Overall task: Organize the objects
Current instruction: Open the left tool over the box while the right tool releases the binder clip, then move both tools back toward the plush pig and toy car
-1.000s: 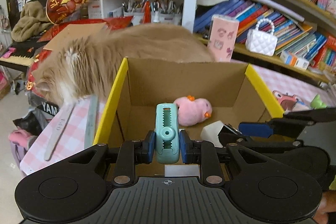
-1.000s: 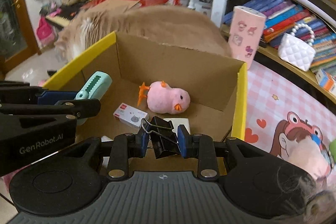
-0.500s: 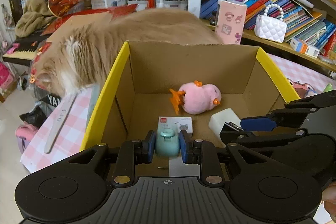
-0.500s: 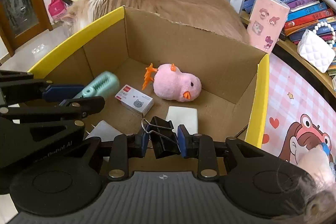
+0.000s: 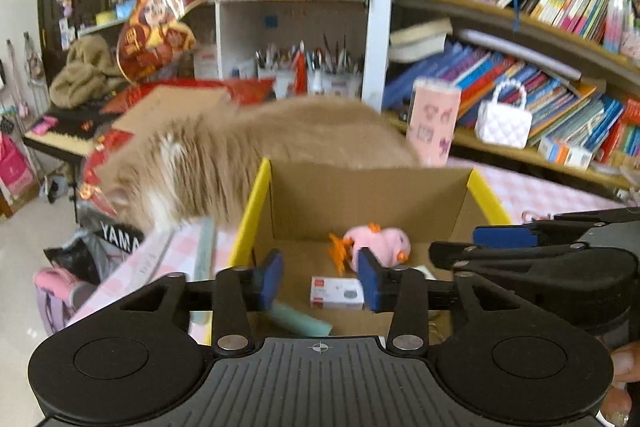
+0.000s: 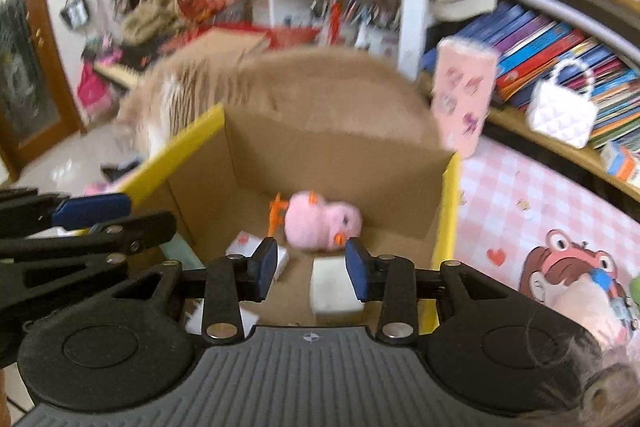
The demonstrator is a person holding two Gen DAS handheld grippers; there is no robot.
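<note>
Left claw: jaws opening, nothing between them. Right claw: jaws opening, empty. Cardboard box: near wall hidden. Mint clip: on box floor below left claw, partly hidden, long axis slanting down-right. Binder clip: not discernible; both views blurred.

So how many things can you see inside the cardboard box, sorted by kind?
Pink plush chick: 1
Teal clip: 1
Small white-and-red box: 1
White block: 1
Flat white piece, partly hidden: 1
Total in view: 5
</note>
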